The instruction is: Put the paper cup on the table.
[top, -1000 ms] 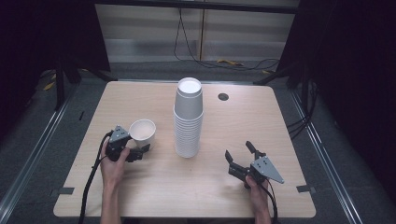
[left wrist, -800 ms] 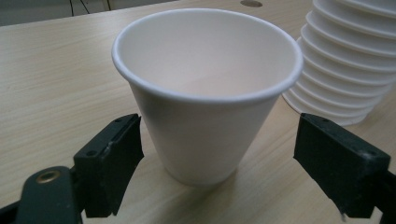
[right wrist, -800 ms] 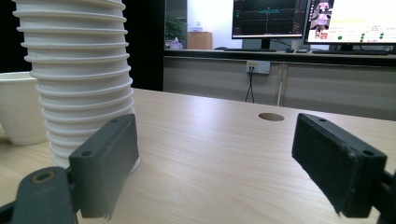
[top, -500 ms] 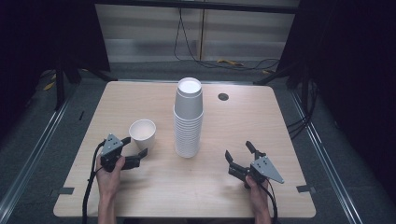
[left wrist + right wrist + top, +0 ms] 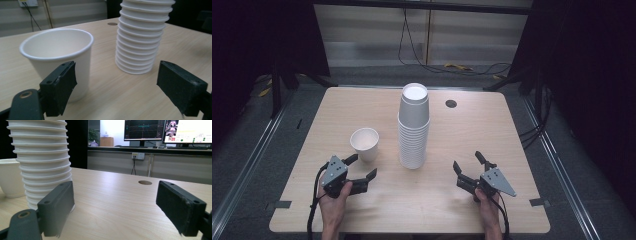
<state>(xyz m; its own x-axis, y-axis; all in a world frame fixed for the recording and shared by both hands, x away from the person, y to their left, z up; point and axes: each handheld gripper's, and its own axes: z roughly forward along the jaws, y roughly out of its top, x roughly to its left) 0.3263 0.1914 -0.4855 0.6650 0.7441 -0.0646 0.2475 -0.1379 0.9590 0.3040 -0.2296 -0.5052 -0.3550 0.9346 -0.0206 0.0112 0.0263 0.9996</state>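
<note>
Two open grippers [image 5: 360,168] [image 5: 468,163] w/ bare table [image 5: 492,125] near front edge.

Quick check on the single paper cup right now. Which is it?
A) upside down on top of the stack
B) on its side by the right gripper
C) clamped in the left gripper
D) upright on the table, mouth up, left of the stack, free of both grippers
D: the single cup stands mouth up left of the stack of cups, and the left gripper sits open just short of it.

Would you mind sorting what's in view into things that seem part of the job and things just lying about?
Likely part of the job:
single paper cup
stack of paper cups
left tool, open
right tool, open

Just lying about:
cable hole
floor cables
monitors
</note>
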